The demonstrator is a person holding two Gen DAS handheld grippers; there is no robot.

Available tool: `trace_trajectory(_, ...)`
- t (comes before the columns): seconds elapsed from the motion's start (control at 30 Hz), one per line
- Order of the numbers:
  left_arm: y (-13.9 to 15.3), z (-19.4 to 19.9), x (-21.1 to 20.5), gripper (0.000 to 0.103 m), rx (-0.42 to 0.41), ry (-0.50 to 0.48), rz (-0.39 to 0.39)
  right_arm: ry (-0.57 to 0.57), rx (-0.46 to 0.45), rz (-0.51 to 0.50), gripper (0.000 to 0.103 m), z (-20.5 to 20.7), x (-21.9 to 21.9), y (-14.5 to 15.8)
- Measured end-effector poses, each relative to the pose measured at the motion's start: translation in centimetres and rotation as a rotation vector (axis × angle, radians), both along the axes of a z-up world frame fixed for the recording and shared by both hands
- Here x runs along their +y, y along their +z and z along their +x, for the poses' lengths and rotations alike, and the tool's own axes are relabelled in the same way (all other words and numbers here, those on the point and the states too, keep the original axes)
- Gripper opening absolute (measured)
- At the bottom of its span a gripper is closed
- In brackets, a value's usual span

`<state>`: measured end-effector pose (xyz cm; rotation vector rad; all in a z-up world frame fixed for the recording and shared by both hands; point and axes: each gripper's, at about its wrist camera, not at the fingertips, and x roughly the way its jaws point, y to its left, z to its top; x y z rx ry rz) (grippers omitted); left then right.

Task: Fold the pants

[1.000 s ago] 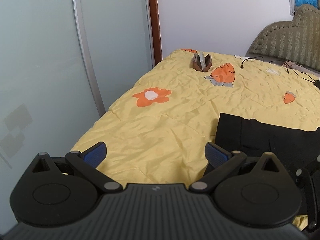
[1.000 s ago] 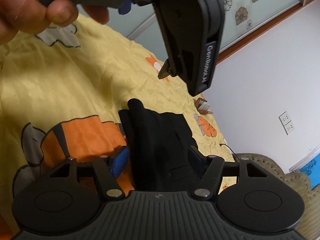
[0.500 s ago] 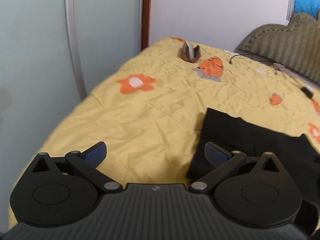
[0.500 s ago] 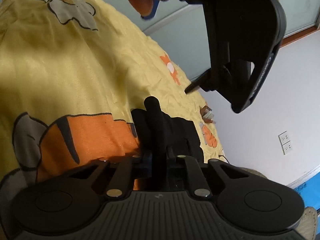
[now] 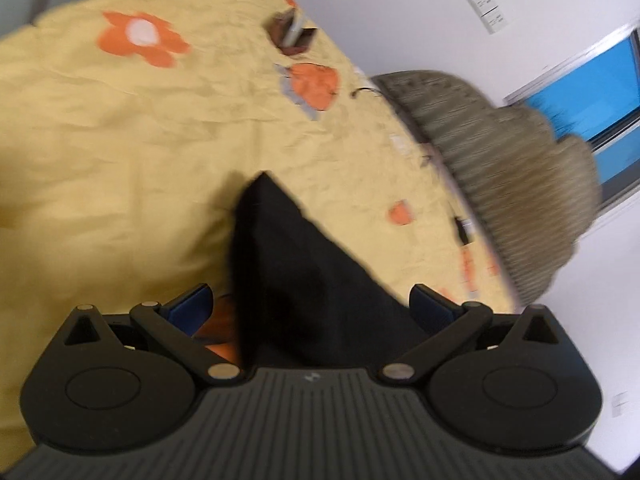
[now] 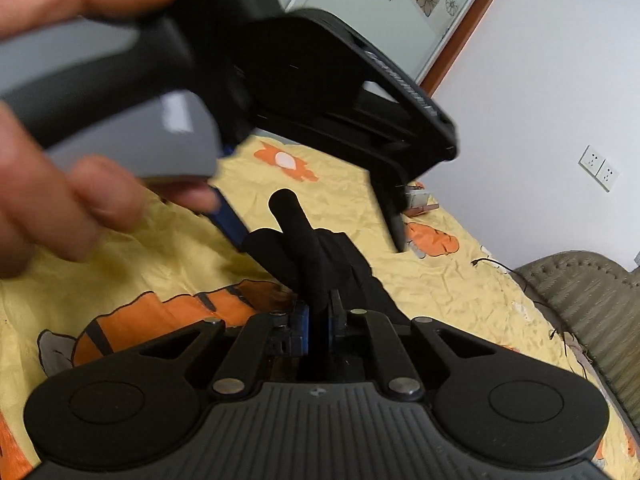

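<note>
Black pants [image 6: 316, 256] lie on the yellow bedspread [image 5: 120, 128] — one bunched fold of the cloth is pinched tight between the blue pads of the right gripper [image 6: 318, 326] and stands up from it. In the left wrist view the left gripper [image 5: 308, 304] is spread wide, its fingers either side of a raised corner of the pants [image 5: 304, 264] — not touching it. A hand [image 6: 44, 184] holds the left gripper's grey handle above the bed.
</note>
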<state>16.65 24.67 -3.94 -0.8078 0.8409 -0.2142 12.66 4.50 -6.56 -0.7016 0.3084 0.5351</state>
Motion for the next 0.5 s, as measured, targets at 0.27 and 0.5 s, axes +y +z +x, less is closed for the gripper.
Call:
trace_trajectory(0.27,-2.2,4.1,-1.7,0.103,0.070,-0.031,-0.142,-0.032,0.031,0.089,0.007,0.8,-1.3,0.9)
trace_trajectory(0.5,-2.0,4.5,-1.4,0.049,0.042,-0.019,-0.100,-0.062,0.001,0.058,0.008,0.3,-0.7,0.1)
